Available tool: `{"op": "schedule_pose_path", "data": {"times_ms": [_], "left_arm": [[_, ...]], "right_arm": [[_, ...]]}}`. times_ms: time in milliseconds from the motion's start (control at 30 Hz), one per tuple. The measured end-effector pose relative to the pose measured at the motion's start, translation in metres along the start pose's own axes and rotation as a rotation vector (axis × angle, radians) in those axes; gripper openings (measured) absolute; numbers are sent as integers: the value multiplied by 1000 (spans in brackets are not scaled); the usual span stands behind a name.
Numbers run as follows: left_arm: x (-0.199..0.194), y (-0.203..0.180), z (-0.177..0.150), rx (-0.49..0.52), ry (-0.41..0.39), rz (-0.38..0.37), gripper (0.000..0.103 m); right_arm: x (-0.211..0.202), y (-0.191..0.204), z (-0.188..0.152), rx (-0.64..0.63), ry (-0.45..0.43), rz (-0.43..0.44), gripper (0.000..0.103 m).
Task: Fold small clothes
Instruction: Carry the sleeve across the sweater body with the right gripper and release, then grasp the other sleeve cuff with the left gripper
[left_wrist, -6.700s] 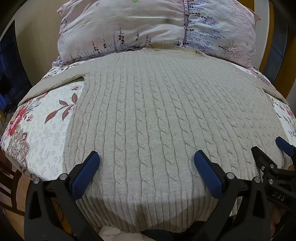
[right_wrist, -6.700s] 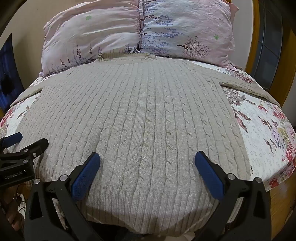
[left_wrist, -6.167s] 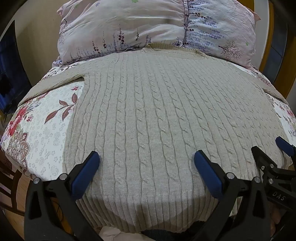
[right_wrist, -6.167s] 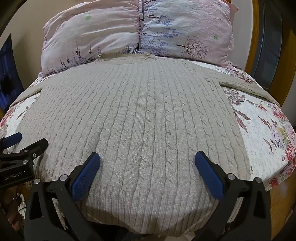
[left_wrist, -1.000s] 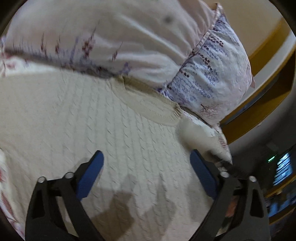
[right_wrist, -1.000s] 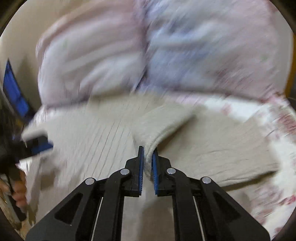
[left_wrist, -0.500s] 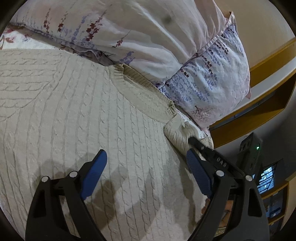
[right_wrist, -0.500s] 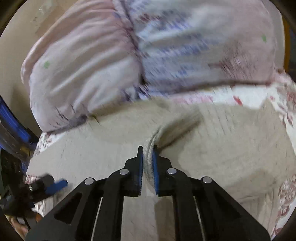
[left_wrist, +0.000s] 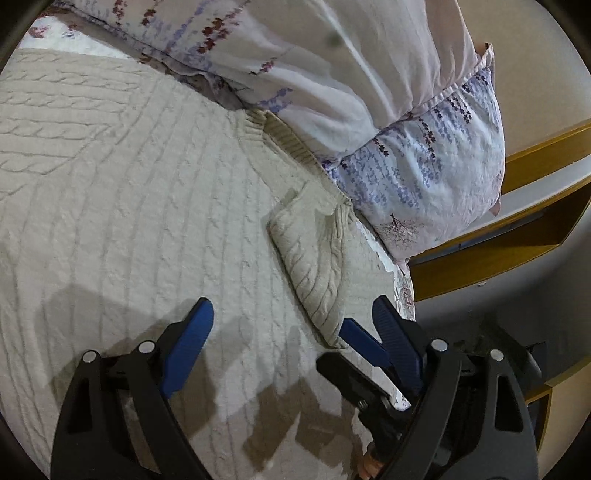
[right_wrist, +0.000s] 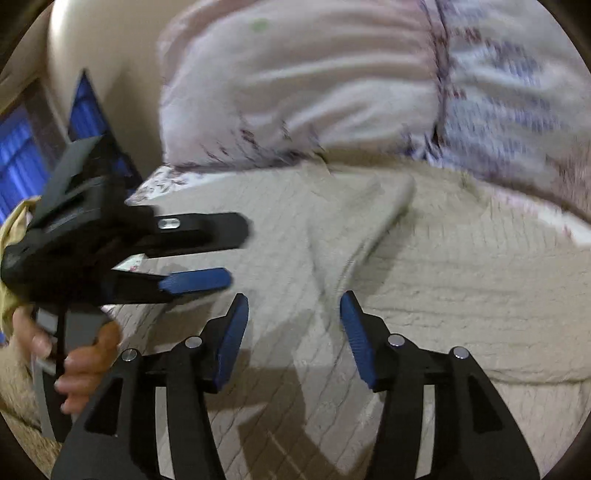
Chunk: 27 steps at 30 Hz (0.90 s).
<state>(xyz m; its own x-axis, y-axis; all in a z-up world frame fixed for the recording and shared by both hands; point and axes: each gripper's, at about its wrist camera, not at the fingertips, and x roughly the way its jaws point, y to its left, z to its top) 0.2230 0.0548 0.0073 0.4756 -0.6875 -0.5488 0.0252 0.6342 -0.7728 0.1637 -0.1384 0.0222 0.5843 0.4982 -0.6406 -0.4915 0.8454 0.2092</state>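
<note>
A beige cable-knit sweater (left_wrist: 129, 221) lies flat on the bed, its ribbed collar (left_wrist: 280, 136) against the pillows. Its right sleeve (left_wrist: 314, 258) is folded in over the body and also shows in the right wrist view (right_wrist: 354, 236). My left gripper (left_wrist: 291, 332) is open and empty above the sweater's chest. My right gripper (right_wrist: 293, 325) is open and empty just behind the folded sleeve; the frame is blurred. One of its blue pads (left_wrist: 360, 338) shows in the left wrist view beside the sleeve end. The left gripper (right_wrist: 199, 254) shows open at the left of the right wrist view.
Two floral pillows (left_wrist: 369, 92) lie against the headboard behind the collar. A wooden bed frame (left_wrist: 517, 229) runs along the right. The floral bedsheet (left_wrist: 402, 291) shows at the sweater's right edge. A blue-lit window (right_wrist: 22, 162) is at the far left.
My right gripper, shut on the sleeve half a second ago, has opened and let it go onto the sweater body. My left gripper has moved closer to the collar and sleeve.
</note>
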Motion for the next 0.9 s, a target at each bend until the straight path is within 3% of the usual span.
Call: {"op": "schedule_pose_path", "data": {"times_ms": [67,233,267,333,400,533,667,767,833,900], "left_arm": [[3,-2,0,-4,3,0,87],[-14,11,5,-47,-41,-1,83],[-21,15,7,-50,-61,14,84],[-30,20,11,-50,-83,30,84],[-38,26,13,-65,-99,33,84],[-43,36,13,-88,-78,-1,83],[-33,36,9,-93,-34,-15,83],[-28,34,8,-83,-29,-6,83],[-25,34,9,-89,-27,0,78],[-22,37,11,-97,-26,13,65]], "right_arm": [[1,2,5,-2,-3,-61,60],[10,-29,17,206,26,-16,58],[13,-32,20,224,27,-11,55],[25,-35,29,266,30,5,36],[36,-30,37,266,31,37,30],[43,3,34,159,54,169,30],[35,8,14,148,106,202,31],[16,-18,-6,283,121,209,41],[0,-45,-26,418,119,204,42],[-19,-77,-45,557,88,176,42]]}}
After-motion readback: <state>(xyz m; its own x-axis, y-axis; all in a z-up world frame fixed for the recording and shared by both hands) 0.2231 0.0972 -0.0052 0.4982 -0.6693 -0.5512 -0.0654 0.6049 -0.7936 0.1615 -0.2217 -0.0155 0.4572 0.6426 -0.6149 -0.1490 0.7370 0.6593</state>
